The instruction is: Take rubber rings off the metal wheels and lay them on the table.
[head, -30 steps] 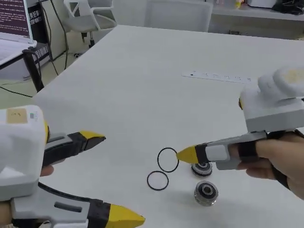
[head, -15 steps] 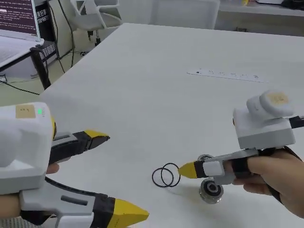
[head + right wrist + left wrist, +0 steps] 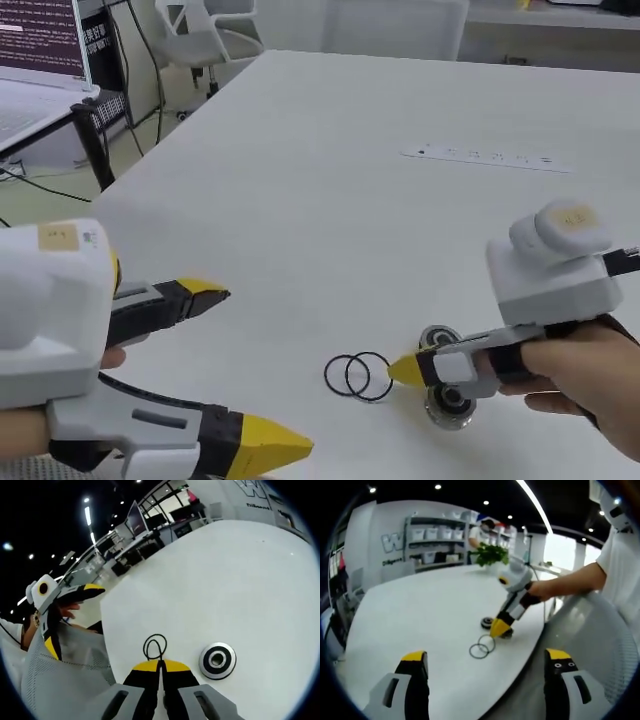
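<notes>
when drawing the right gripper point(image 3: 394, 370), jaws pressed together, away from the overlapped rubber rings point(image 3: 358, 376) on the table point(image 3: 300, 180) beside the metal wheels point(image 3: 449, 406), lift without dragging them, and hold the left gripper point(image 3: 265, 367), jaws apart, clear.

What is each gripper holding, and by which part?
The left gripper is open, holding nothing. The right gripper has shut tips at the rim of one rubber ring on the table; whether it pinches cannot be told.
</notes>
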